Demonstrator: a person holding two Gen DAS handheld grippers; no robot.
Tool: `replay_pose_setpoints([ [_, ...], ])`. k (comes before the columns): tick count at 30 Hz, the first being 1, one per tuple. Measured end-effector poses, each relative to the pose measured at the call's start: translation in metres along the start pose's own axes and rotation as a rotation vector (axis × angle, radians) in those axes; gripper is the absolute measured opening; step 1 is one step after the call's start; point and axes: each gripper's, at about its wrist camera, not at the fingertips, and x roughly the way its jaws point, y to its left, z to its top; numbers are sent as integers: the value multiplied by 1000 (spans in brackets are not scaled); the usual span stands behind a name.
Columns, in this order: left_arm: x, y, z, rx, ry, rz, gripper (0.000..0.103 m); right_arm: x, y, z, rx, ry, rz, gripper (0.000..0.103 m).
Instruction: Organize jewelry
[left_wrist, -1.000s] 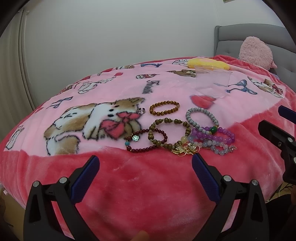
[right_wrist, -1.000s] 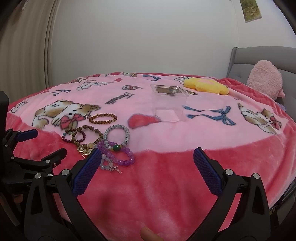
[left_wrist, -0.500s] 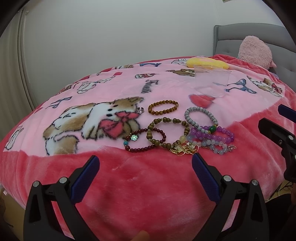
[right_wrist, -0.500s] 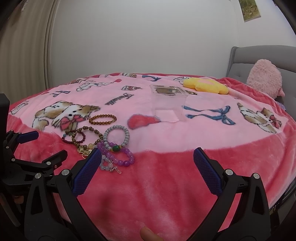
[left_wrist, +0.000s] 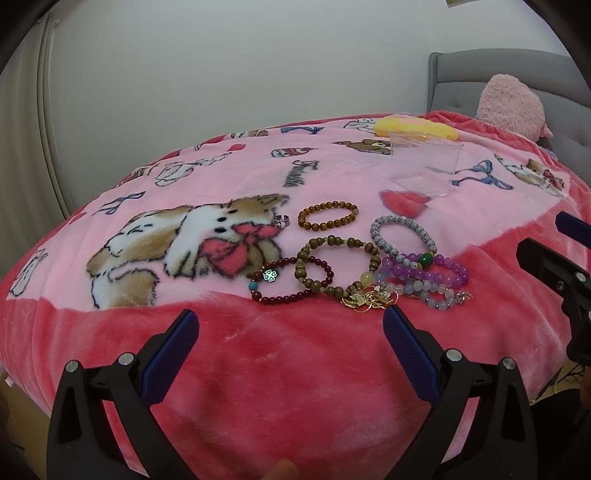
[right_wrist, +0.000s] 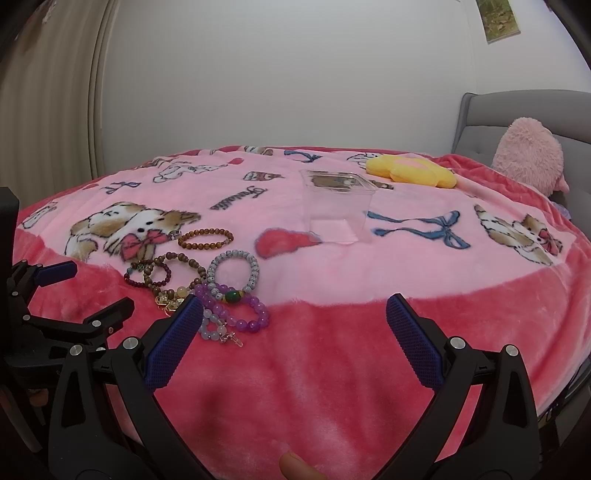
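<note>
Several bead bracelets lie in a cluster on the pink blanket: a brown one (left_wrist: 328, 219), a grey one (left_wrist: 402, 236), a purple one (left_wrist: 424, 267), a dark red one (left_wrist: 291, 280), and a gold charm (left_wrist: 369, 299). A small silver ring (left_wrist: 280, 221) lies beside the brown one. A clear plastic box (left_wrist: 424, 162) stands behind them, empty. My left gripper (left_wrist: 290, 328) is open, just short of the cluster. My right gripper (right_wrist: 293, 317) is open, to the right of the bracelets (right_wrist: 229, 291), with the box (right_wrist: 336, 210) ahead.
A yellow plush (right_wrist: 410, 171) and a pink plush (right_wrist: 528, 158) lie at the back right by a grey headboard (right_wrist: 517, 110). The blanket's red border (right_wrist: 332, 350) falls off toward me at the bed edge. The left gripper shows at the right wrist view's left edge (right_wrist: 66, 314).
Both grippers have crept slightly forward toward the bed; the jewelry sits a touch lower in the left view. Nothing was picked up or moved.
</note>
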Motion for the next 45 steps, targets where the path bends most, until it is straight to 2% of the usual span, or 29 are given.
replay_pose_setpoints([
  [3,-2,5,0,-21,-30,-48,98,2,0,1,8,6,15,95],
  [6,2,11,3,-21,-16,-94,98,4,-1,3,20,10,29,95],
  [10,9,31,9,-83,17,-221,98,8,-1,10,4,9,52,94],
  [11,10,36,10,-97,12,-236,98,10,0,13,-3,9,61,91],
  [12,12,43,12,-113,6,-235,98,11,0,14,-7,11,68,83],
  [15,20,59,16,-140,13,-194,98,27,1,23,-16,65,122,76],
  [16,24,64,17,-150,25,-196,97,32,0,25,-15,75,135,70],
  [19,46,81,22,-203,104,-245,93,57,0,34,-21,139,172,62],
  [22,64,84,23,-183,166,-265,79,83,-2,39,3,214,214,55],
  [24,76,80,23,-127,194,-248,65,99,-3,40,25,266,245,53],
  [26,81,78,22,-101,193,-226,59,111,-3,40,34,288,248,51],
  [29,83,82,25,-105,181,-235,54,120,-1,39,35,303,250,47],
  [32,84,78,28,-60,171,-224,43,125,5,36,15,317,244,47],
  [36,86,67,27,-2,183,-205,39,129,13,35,-49,317,205,41],
  [40,86,67,28,-11,192,-205,39,135,18,34,-74,329,172,38],
  [45,83,57,26,34,183,-220,11,137,24,33,-103,320,149,28],
])
